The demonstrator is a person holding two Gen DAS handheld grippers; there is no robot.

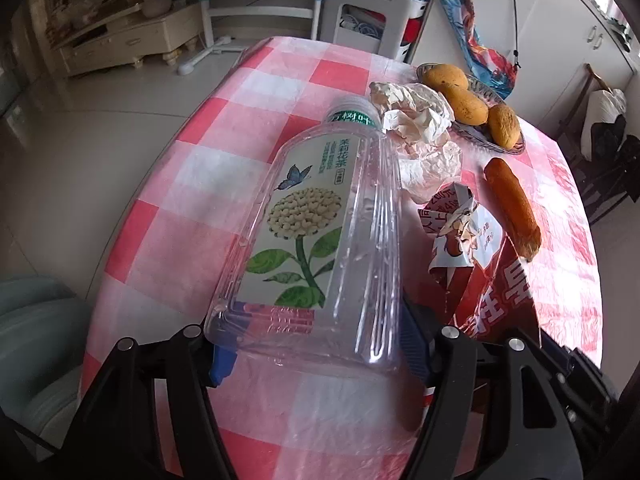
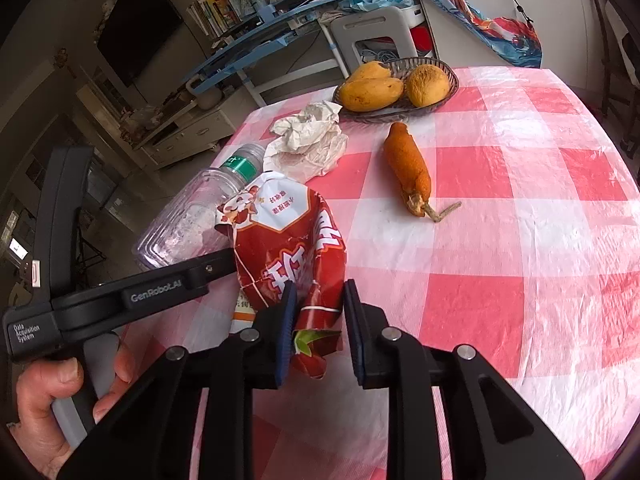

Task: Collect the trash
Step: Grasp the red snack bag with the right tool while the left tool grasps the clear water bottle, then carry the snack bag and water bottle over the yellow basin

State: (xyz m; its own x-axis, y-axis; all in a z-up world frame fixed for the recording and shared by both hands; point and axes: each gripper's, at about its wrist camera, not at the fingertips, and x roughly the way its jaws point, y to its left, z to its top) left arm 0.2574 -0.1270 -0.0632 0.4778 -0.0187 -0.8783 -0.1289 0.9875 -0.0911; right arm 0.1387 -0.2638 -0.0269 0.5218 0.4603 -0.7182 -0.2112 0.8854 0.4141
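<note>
A clear empty plastic bottle (image 1: 320,220) with a flower label lies on the red-checked tablecloth (image 1: 240,128). My left gripper (image 1: 318,350) is shut on its base, a blue pad against each side. The bottle (image 2: 188,216) also shows in the right wrist view, left of a crumpled red snack bag (image 2: 288,248). My right gripper (image 2: 318,312) has its pads closed on the bag's near end. In the left wrist view the bag (image 1: 492,280) lies right of the bottle. Crumpled white paper (image 1: 416,120) (image 2: 308,136) sits beyond the bottle's cap.
An orange oblong vegetable with a stalk (image 2: 408,168) (image 1: 512,208) lies mid-table. A wire basket (image 2: 400,114) of mangoes stands at the far edge. A hand (image 2: 60,400) grips the left tool's black handle (image 2: 120,296). Stool, shelves and cabinets stand beyond the table.
</note>
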